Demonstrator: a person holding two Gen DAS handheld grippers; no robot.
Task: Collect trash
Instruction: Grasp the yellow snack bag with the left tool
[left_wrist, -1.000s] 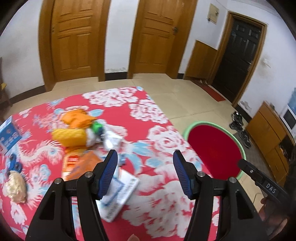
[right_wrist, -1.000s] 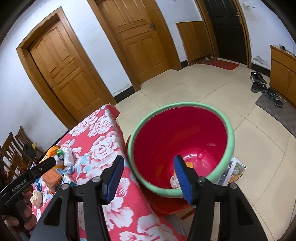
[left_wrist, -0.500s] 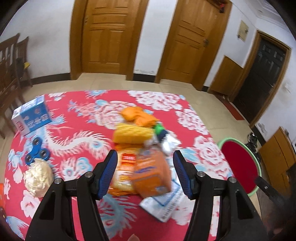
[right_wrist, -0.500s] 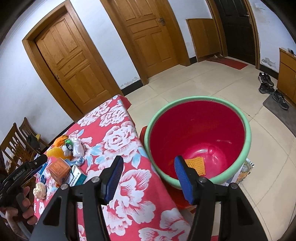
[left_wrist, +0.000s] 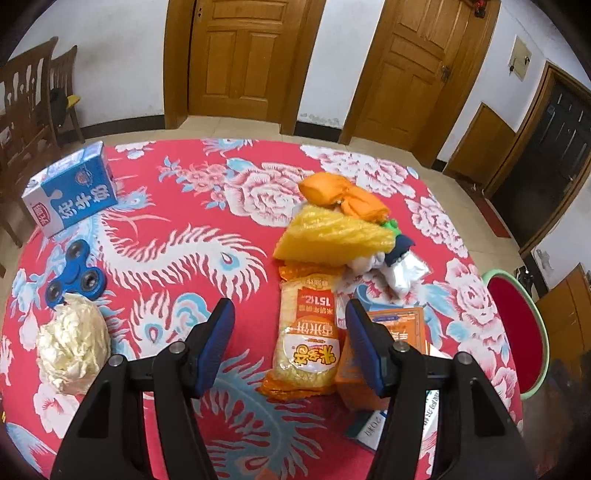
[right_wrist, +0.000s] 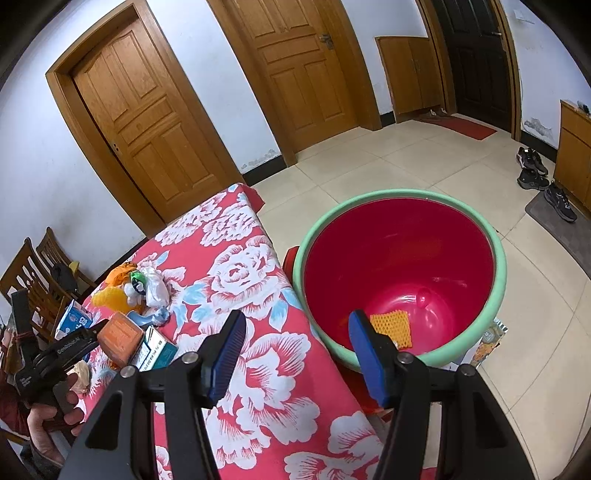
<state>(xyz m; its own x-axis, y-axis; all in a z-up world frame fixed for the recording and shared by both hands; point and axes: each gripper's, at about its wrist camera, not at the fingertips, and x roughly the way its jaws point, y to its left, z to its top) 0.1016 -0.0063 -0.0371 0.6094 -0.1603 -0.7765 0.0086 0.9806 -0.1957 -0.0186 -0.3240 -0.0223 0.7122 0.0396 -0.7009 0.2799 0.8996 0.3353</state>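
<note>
My left gripper (left_wrist: 288, 345) is open above the red flowered tablecloth (left_wrist: 177, 229), nothing between its fingers. Just past its right finger lies an orange snack packet (left_wrist: 308, 343), with an orange box (left_wrist: 384, 354) beside it. Behind them sit a yellow net bag (left_wrist: 332, 236), an orange bag (left_wrist: 340, 194) and a silver wrapper (left_wrist: 404, 273). A crumpled paper ball (left_wrist: 72, 345) lies at the left. My right gripper (right_wrist: 295, 350) is open over the table's edge beside the red basin (right_wrist: 399, 273), which holds an orange net piece (right_wrist: 393, 326).
A blue milk carton (left_wrist: 70, 192) and a blue fidget spinner (left_wrist: 75, 273) lie at the table's left. Wooden chairs (left_wrist: 26, 110) stand beyond it. Shoes (right_wrist: 543, 181) and a mat lie on the tiled floor to the right. A hand (right_wrist: 48, 424) holds the left gripper.
The left gripper has swung left over the table and sunk, so the snack packet now lies by its right finger. The right gripper has drifted slightly left of the basin.
</note>
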